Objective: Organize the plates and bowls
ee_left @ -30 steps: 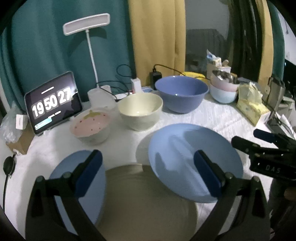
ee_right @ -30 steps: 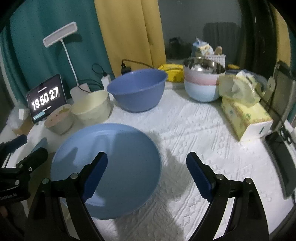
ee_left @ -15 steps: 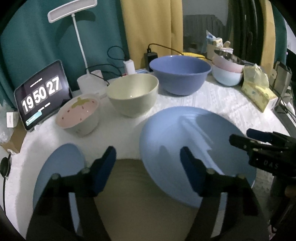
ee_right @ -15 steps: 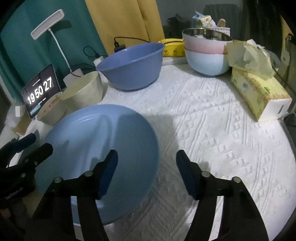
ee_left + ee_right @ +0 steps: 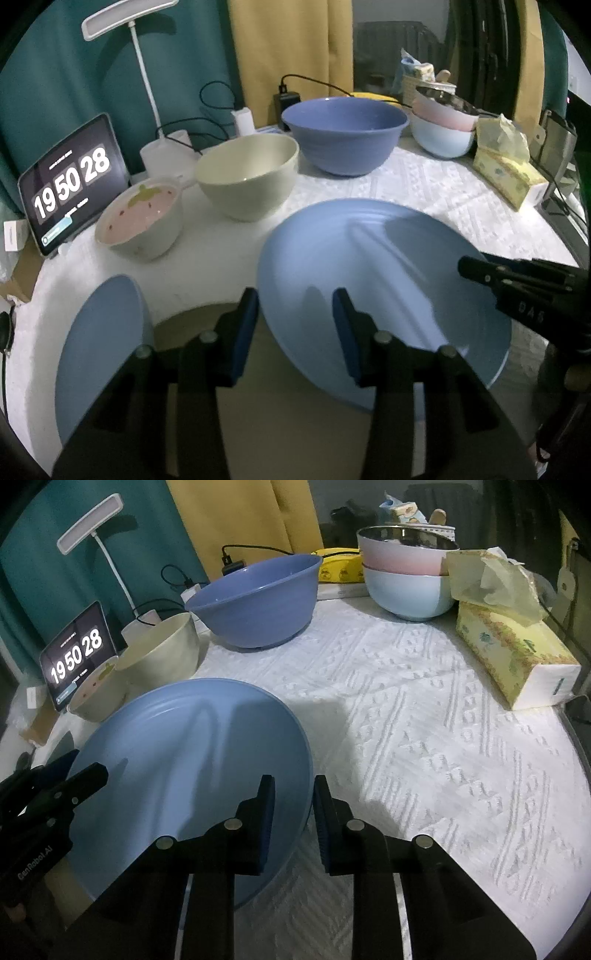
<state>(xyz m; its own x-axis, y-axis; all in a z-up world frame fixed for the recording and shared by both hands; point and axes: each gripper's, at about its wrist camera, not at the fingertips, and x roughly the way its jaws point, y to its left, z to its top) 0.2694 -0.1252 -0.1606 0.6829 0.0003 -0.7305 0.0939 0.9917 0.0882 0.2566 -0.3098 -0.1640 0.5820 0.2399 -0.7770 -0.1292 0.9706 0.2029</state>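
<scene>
A large light-blue plate point(image 5: 384, 266) point(image 5: 192, 760) lies on the white cloth between both grippers. My left gripper point(image 5: 293, 328) straddles its left rim, jaws narrowed around the rim. My right gripper point(image 5: 293, 819) has its jaws almost closed around the plate's right rim. A beige plate point(image 5: 280, 406) lies under my left gripper, with a smaller blue plate point(image 5: 99, 347) to its left. Behind stand a strawberry bowl point(image 5: 142, 219), a cream bowl point(image 5: 247, 175), a big blue bowl point(image 5: 347, 133) and stacked pink and pale-blue bowls point(image 5: 406, 576).
A tablet clock point(image 5: 70, 181) and a desk lamp point(image 5: 129, 22) stand at the back left with cables. A tissue box point(image 5: 513, 657) lies at the right. The white textured cloth point(image 5: 424, 720) covers the table.
Both grippers have narrowed their jaws from wide open onto opposite rims of the large blue plate. Both cameras have come lower and closer to the plate.
</scene>
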